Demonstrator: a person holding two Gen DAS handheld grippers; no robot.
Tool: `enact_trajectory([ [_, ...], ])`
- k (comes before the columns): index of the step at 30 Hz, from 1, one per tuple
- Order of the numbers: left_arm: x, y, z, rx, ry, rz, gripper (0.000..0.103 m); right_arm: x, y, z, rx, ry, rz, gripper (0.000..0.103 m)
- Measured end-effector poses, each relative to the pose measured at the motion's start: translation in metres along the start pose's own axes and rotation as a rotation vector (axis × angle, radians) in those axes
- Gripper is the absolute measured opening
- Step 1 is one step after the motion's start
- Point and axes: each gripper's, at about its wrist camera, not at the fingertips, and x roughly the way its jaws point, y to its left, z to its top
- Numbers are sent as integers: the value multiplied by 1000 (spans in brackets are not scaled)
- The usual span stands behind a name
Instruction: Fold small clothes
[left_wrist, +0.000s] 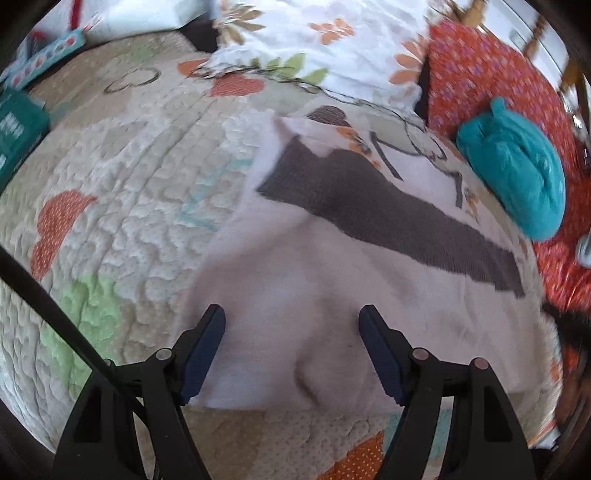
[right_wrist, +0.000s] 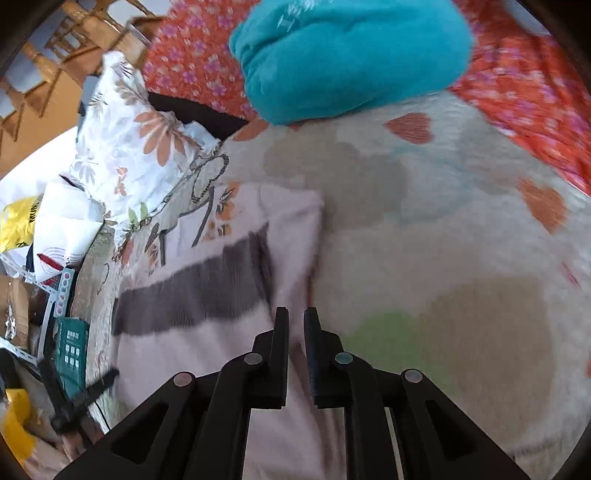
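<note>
A small white garment (left_wrist: 295, 258) with a broad grey stripe (left_wrist: 369, 210) lies spread on the quilted bed cover (left_wrist: 129, 184). My left gripper (left_wrist: 291, 314) hovers over the garment's near part, open, with its fingers straddling a soft hump of cloth and not pressing on it. In the right wrist view the same garment (right_wrist: 207, 354) lies to the left. My right gripper (right_wrist: 295, 314) sits at its right edge, jaws almost together, with a crease of the white cloth pinched between them.
A rolled teal cloth (left_wrist: 517, 173) (right_wrist: 347, 55) rests beyond the garment, against a red flowered fabric (left_wrist: 480, 74) (right_wrist: 535, 92). A white floral pillow (left_wrist: 332, 44) (right_wrist: 125, 147) lies at the head. A green box (left_wrist: 18, 136) (right_wrist: 72, 347) and clutter border the bed's far side.
</note>
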Motion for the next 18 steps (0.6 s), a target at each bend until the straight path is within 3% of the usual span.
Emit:
enact_trajectory([
  [5,13,-13,-4,69,18,43,76,59,7,41,-79,29,-106,11],
  [8,16,-15,-5,100,13,63,79,81,-12,57,-19,14,-189,12],
  [10,18,-20,-5,127,12,80,83,77,-19,65,30,-9,-180,13],
  [11,20,-22,-6,139,11,88,84,71,-16,67,26,-25,-191,15],
  [13,23,-27,-7,166,10,108,89,56,-4,68,-33,-89,-210,37],
  [14,25,-31,-8,183,10,125,90,49,2,67,-63,-114,-226,41],
  [18,28,-35,-11,201,0,153,93,32,24,58,-145,-167,-228,45],
])
